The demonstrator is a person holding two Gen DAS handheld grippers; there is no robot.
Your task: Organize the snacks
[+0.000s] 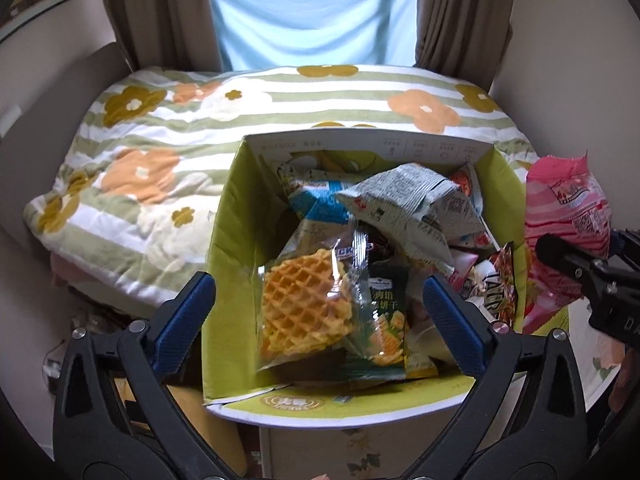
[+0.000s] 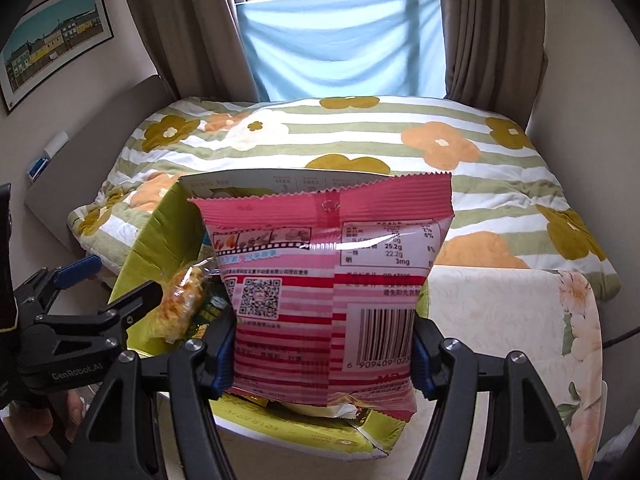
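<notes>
Left wrist view: the left gripper (image 1: pixel 320 322) stands over an open green cardboard box (image 1: pixel 228 240) with its jaws spread wide, its blue pads (image 1: pixel 188 320) clear on either side of a waffle packet (image 1: pixel 306 308). That clear packet lies in the near part of the box, touching neither pad, leaning on a dark green snack bag (image 1: pixel 386 320). Farther in, a grey-green crumpled bag (image 1: pixel 416 208) rests on top of a blue-and-white bag (image 1: pixel 320 200), and more packets fill the right side of the box. At the right edge the right gripper's dark finger comes in, with a pink striped bag (image 1: pixel 568 216) above the box's right wall.

In the right wrist view, the right gripper (image 2: pixel 324 354) is clamped on the pink striped bag (image 2: pixel 328 280), its pads pressing both lower sides; the bag stands upright, barcode and QR code facing the camera, above the near part of the box (image 2: pixel 160 240). The left gripper (image 2: pixel 120 292) shows at the left. Beyond the box lies a flowered striped blanket (image 2: pixel 360 140), with curtains (image 2: pixel 188 32) and a blue cloth (image 2: pixel 340 40) at the window.
</notes>
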